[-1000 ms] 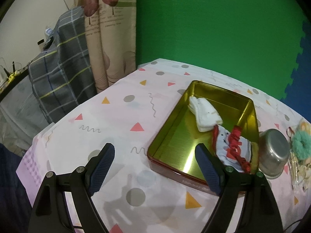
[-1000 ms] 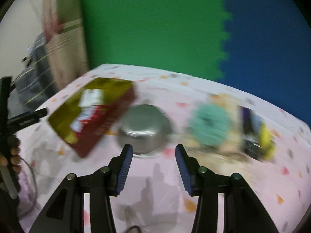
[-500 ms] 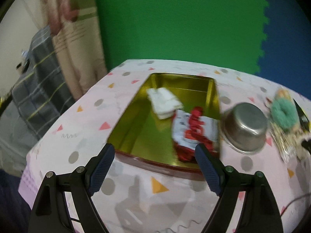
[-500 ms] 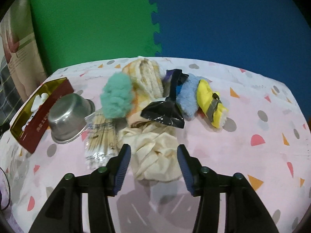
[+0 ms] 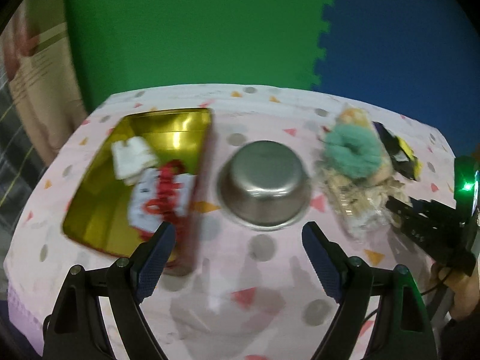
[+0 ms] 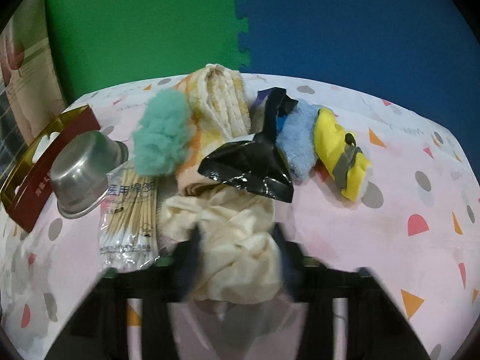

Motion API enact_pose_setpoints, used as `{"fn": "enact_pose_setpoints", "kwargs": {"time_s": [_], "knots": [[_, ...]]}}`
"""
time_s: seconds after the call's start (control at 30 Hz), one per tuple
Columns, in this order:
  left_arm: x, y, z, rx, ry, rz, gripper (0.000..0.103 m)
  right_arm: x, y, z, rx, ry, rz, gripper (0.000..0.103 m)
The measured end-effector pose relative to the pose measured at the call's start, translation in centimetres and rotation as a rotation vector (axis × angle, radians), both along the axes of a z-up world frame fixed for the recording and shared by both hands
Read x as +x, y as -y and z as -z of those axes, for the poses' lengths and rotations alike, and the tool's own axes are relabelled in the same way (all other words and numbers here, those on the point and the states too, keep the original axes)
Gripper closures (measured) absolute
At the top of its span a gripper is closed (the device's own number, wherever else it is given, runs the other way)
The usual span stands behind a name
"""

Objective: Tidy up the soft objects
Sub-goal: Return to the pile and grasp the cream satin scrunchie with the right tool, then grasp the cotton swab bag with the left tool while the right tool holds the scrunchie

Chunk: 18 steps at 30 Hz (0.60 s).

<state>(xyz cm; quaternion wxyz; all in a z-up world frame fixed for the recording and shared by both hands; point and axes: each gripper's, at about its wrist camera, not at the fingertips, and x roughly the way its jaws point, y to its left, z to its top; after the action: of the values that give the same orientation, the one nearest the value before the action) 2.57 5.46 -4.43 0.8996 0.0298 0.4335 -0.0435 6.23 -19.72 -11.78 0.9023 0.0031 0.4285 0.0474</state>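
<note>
Right gripper [image 6: 237, 258]: we find its jaws have just been closing, and they now stand narrow on either side of the cream cloth [image 6: 231, 240]; the fingers are blurred, but the cloth bulges between them and looks pinched.
Cream cloth: it lies crumpled on the table [image 6: 375, 225] at the near edge of the heap, touching the bag of cotton swabs [image 6: 129, 210] on its left and partly under the black plastic bag [image 6: 252, 168].
Change since half a second ago: then the jaws stood wide and short of the cloth; now the cloth fills the gap between them.
Left gripper [image 5: 237, 255]: jaws wide apart and holding nothing, as before; its view has swung from the tin toward the upturned steel bowl [image 5: 264, 183], which now sits centred ahead of it.
Tin [image 5: 90, 210]: open, gold inside, on the table left of the bowl; a white sock [image 5: 132, 156] and a red-and-white cloth [image 5: 162, 198] already lie in it.
Still in the heap: green fluffy ring [image 6: 162, 138], striped towel [image 6: 219, 102], blue fluffy piece [image 6: 298, 144], yellow soft piece [image 6: 339, 153].
Our judgement: the third soft item is being taken; lifting it may drag the black bag or the swabs along.
Progress: we judge the task under halfway.
</note>
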Motion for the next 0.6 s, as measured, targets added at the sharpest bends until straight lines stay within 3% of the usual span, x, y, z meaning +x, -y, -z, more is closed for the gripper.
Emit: {"fn": "enact_pose_setpoints", "kwargs": {"time_s": [0.1,0.23,0.43,0.53,0.6], "knots": [[0.5,2.6,0.4,-0.007,-0.017,0.049,0.019,-0.8,0.3,0.0,0.0,0.003,0.005,0.085],[1.5,5.3,1.0,-0.05,-0.053,0.092,0.019,-2.5,2.1,0.0,-0.006,0.002,0.046,0.086],[4.1,8.2,2.5,-0.149,-0.148,0.047,0.019,-5.2,6.0,0.2,-0.005,0.006,0.135,0.086],[4.8,9.4,3.1,-0.154,-0.173,0.018,0.019,-5.5,7.3,0.4,0.059,0.005,0.158,0.087],[5.3,10.3,3.6,-0.147,-0.185,0.007,0.019,-5.3,7.1,0.3,0.047,0.006,0.158,0.087]]}}
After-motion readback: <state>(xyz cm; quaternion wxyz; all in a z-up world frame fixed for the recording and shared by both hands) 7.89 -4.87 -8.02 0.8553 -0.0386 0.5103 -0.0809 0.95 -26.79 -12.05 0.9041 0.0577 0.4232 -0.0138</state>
